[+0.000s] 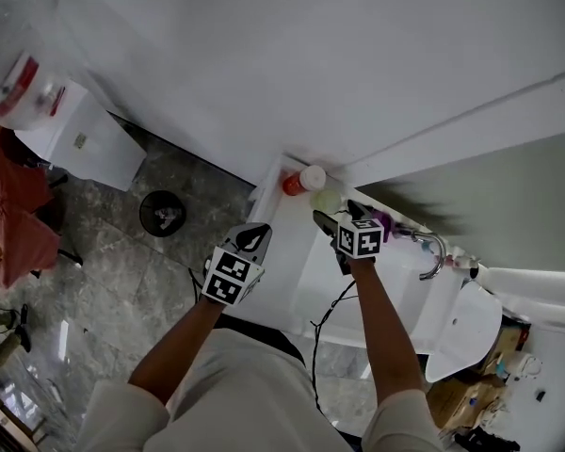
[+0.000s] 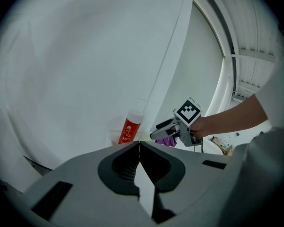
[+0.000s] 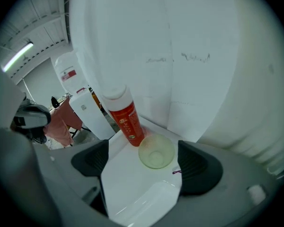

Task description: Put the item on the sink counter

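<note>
A pale green cup (image 3: 156,151) stands upright on the white sink counter (image 3: 128,188), close beside a red bottle (image 3: 125,117) with a white cap, near the wall corner. My right gripper (image 3: 142,156) is open, its pads wide on either side of the cup and not touching it. In the head view the cup (image 1: 327,199) and the bottle (image 1: 301,180) sit at the counter's far end, with the right gripper (image 1: 339,213) just short of them. My left gripper (image 1: 257,235) hovers to the left over the counter edge, shut and empty. From the left gripper (image 2: 139,143) view, the bottle (image 2: 129,129) and the right gripper (image 2: 163,129) show ahead.
A chrome faucet (image 1: 433,252) and a purple item (image 1: 384,222) lie right of the right gripper, above the basin (image 1: 395,299). On the floor to the left are a black bin (image 1: 162,213), a white cabinet (image 1: 80,139) and red cloth (image 1: 14,219).
</note>
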`<control>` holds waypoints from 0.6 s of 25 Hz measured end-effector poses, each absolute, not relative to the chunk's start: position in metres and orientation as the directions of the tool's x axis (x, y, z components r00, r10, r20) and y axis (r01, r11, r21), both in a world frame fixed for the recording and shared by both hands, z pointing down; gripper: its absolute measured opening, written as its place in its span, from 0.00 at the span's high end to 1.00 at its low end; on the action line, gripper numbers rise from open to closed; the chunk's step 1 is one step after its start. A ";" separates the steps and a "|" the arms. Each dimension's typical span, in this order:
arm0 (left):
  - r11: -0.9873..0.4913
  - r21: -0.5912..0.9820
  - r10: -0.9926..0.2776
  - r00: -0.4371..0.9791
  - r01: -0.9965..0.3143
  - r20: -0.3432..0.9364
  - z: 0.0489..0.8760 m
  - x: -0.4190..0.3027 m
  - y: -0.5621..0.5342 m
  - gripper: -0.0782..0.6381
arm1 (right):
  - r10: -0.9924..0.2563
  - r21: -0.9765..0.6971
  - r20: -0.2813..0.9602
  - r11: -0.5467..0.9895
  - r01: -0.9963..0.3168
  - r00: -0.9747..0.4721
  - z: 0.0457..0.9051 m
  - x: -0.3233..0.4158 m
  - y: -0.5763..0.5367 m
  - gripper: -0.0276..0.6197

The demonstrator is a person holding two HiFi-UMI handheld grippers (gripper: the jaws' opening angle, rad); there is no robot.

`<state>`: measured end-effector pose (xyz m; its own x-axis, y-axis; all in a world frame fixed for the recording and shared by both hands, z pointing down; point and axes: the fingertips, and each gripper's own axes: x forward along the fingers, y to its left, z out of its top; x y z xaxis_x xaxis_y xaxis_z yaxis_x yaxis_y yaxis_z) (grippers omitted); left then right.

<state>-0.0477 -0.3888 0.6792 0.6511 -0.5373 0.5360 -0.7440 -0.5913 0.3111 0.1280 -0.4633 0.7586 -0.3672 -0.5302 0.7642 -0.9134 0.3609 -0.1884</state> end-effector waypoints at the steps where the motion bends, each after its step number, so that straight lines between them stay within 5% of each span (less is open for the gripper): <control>1: -0.592 0.304 -0.546 0.648 -0.747 0.531 0.675 -0.048 -0.387 0.88 | -0.541 -0.187 0.756 0.362 -0.913 -0.369 0.750 0.129 -0.459 0.24; 15: -0.552 0.282 -0.624 0.613 -0.785 0.485 0.613 -0.035 -0.296 0.88 | -0.674 -0.192 0.583 0.429 -0.883 -0.454 0.631 0.128 -0.338 0.29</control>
<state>-0.0349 -0.2959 0.6130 0.6130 -0.6235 0.4853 -0.7847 -0.5521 0.2818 0.1276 -0.3378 0.6308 -0.4541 -0.6736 0.5831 -0.8827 0.4289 -0.1919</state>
